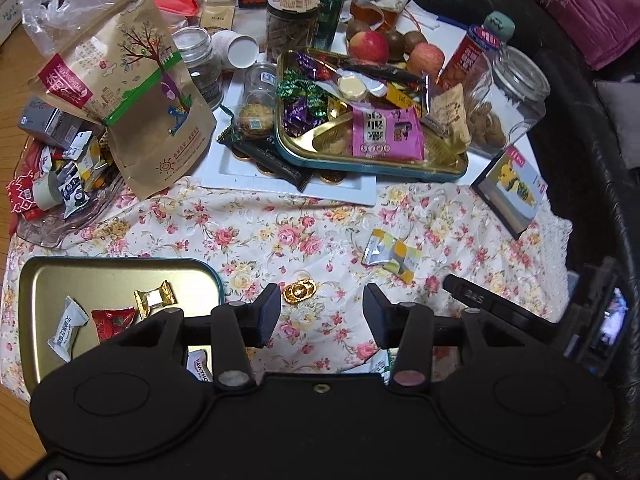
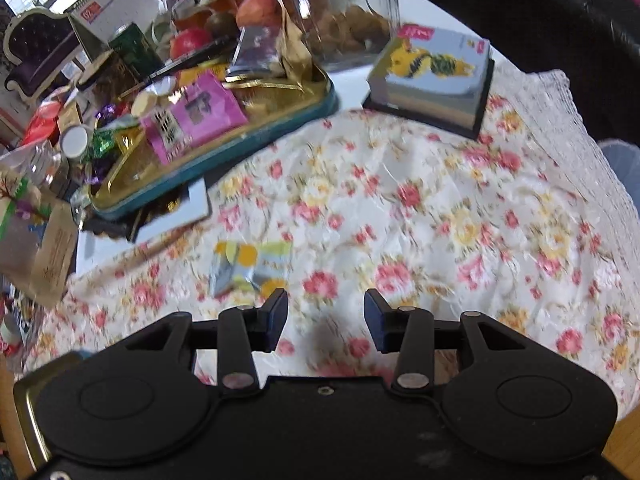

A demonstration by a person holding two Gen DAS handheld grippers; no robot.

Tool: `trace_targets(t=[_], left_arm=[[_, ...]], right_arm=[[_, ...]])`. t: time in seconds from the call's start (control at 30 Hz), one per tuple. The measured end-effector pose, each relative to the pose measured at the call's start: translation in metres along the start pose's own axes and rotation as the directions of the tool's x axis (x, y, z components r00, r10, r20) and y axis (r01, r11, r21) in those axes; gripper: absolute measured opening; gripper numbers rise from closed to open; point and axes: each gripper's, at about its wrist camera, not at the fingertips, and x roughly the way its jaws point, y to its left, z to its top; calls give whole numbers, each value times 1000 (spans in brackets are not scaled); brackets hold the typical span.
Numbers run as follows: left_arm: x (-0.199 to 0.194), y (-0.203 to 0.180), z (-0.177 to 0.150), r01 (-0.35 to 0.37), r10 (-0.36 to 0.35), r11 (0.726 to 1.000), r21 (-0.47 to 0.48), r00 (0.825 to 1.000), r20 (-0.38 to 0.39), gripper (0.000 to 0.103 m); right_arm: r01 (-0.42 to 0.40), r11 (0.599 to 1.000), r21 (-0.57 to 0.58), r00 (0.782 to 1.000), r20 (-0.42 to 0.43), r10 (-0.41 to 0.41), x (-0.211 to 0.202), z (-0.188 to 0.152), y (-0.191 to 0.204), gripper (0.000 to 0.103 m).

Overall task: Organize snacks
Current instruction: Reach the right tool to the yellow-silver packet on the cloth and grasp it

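Note:
My left gripper [image 1: 322, 312] is open above the floral cloth, nothing between its fingers. A gold ingot-shaped candy [image 1: 298, 293] lies just beyond its left fingertip. A yellow and silver snack packet [image 1: 392, 255] lies further right on the cloth. At the near left a gold tin lid [image 1: 120, 270] holds a white candy [image 1: 66, 330], a red candy [image 1: 113, 320] and a gold-wrapped candy [image 1: 154, 300]. My right gripper [image 2: 326, 314] is open over bare cloth, with the same yellow packet [image 2: 248, 266] just beyond its left finger. The right wrist view is blurred.
A teal-rimmed gold tin [image 1: 372, 166] full of wrapped snacks sits on a white tray [image 1: 288, 186]. Behind it are apples [image 1: 368, 46], jars [image 1: 516, 96] and a can. A brown paper bag [image 1: 140, 92] leans at left over a glass dish of candies. A boxed item [image 1: 516, 184] stands right.

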Motion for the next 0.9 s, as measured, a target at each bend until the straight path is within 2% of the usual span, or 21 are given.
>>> trace_targets(t=[0.2, 0.5, 0.7, 0.9], left_arm=[[-11, 6, 2, -5, 5, 1000, 0, 999, 41, 54], [-15, 14, 3, 14, -13, 1000, -21, 999, 44, 54], [-16, 16, 4, 19, -17, 999, -31, 999, 44, 53], [-10, 11, 2, 12, -12, 1000, -19, 999, 30, 53]], right_arm=[[-28, 1000, -1, 1000, 3, 28, 30, 24, 32, 45], [35, 999, -42, 999, -16, -36, 84, 31, 69, 45], [81, 985, -154, 996, -28, -86, 95, 20, 68, 42], [87, 981, -171, 991, -83, -103, 82, 6, 36, 40]])
